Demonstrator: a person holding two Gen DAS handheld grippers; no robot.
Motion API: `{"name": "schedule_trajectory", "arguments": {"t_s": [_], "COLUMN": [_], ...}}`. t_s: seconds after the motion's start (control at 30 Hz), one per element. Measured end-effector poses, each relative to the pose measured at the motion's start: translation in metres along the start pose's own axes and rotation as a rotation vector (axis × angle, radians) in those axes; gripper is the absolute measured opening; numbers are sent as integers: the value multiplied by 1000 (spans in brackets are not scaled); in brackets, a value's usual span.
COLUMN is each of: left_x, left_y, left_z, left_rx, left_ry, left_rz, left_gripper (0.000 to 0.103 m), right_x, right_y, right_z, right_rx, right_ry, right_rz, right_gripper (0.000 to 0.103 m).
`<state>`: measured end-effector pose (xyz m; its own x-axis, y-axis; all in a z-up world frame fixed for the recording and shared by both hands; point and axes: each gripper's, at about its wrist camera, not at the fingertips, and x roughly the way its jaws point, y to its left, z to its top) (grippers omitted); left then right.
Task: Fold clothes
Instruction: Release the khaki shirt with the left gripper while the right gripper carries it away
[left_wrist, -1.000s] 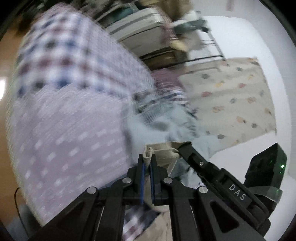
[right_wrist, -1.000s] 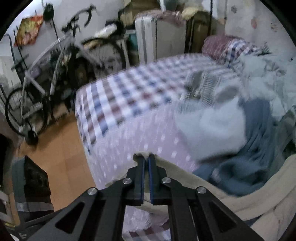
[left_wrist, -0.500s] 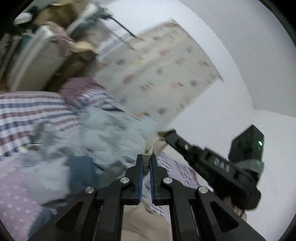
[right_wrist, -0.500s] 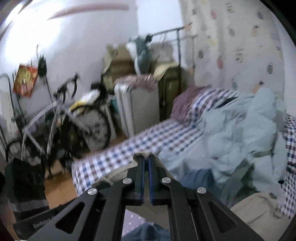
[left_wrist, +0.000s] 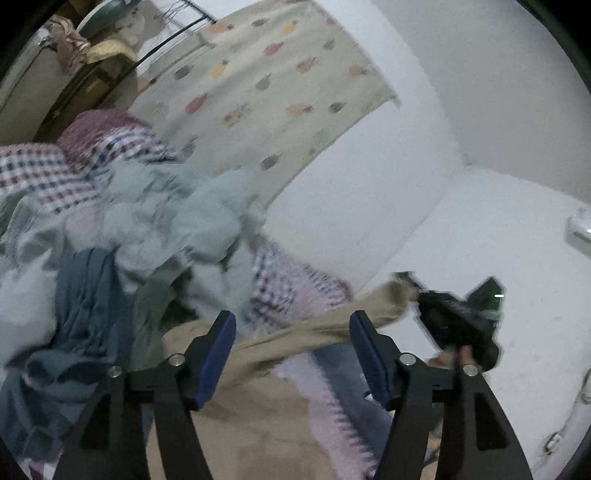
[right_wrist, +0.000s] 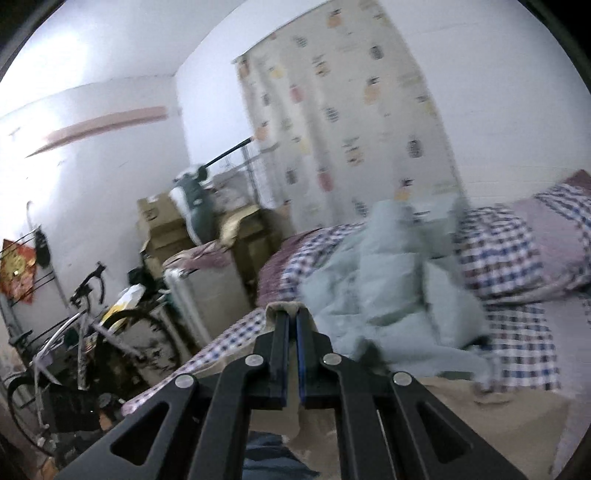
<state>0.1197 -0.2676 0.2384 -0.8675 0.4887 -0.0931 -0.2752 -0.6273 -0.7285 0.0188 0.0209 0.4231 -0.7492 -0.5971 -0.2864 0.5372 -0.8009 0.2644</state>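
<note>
A beige garment (left_wrist: 258, 417) lies spread below my left gripper (left_wrist: 291, 319), and one band of it stretches up to the right. The left jaws are opening and stand wide apart. The cloth passes between them, but the blue pads (left_wrist: 214, 354) do not press on it. My right gripper (left_wrist: 415, 291), held by a hand at the right, is shut on the far end of that band. In the right wrist view the right gripper (right_wrist: 292, 313) pinches a beige fold (right_wrist: 284, 305) at its tips. More beige cloth (right_wrist: 480, 406) lies on the bed.
A heap of pale green clothes (left_wrist: 166, 221) and a blue garment (left_wrist: 88, 302) lie on the checked bed sheet (left_wrist: 37, 173). A patterned curtain (left_wrist: 277, 92) hangs behind the bed. A bicycle (right_wrist: 85, 332), a suitcase (right_wrist: 207, 295) and cardboard boxes (right_wrist: 162, 221) stand beside it.
Both grippers rose and swung toward the wall. The left jaws, which were shut on the beige cloth, have opened. The right gripper has pulled away to the right, stretching the cloth.
</note>
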Motion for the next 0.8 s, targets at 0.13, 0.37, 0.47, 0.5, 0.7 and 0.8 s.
{"name": "schedule_trajectory", "arguments": {"t_s": [0.13,0.37,0.47,0.5,0.7,0.8], "left_x": [27,94,115,124,166,178], "left_y": [22,56,65,68,82,89], "left_z": [-31,-89,-106,-110,-132,-138], "left_rx": [-29,-40,-41,-39,-26,-21], "left_ry": [77,235,268,277,307,299], "left_rz": [82,205,234,246,304,333], "left_gripper": [68,67,67,67,67,67], "right_x": [-33,-71,-85,-88,-101,-103], "right_y": [-53,-150,-189,-201,-281,-315], "right_z": [-8,-34,-45,-48,-81,-104], "right_rx": [33,126,153,161,249,292], "right_ry": [-19,-19,-12,-9,17,42], "right_rz": [-63,-175,-231,-249,-351,-395], "right_gripper": [2,2,2,2,2,2]}}
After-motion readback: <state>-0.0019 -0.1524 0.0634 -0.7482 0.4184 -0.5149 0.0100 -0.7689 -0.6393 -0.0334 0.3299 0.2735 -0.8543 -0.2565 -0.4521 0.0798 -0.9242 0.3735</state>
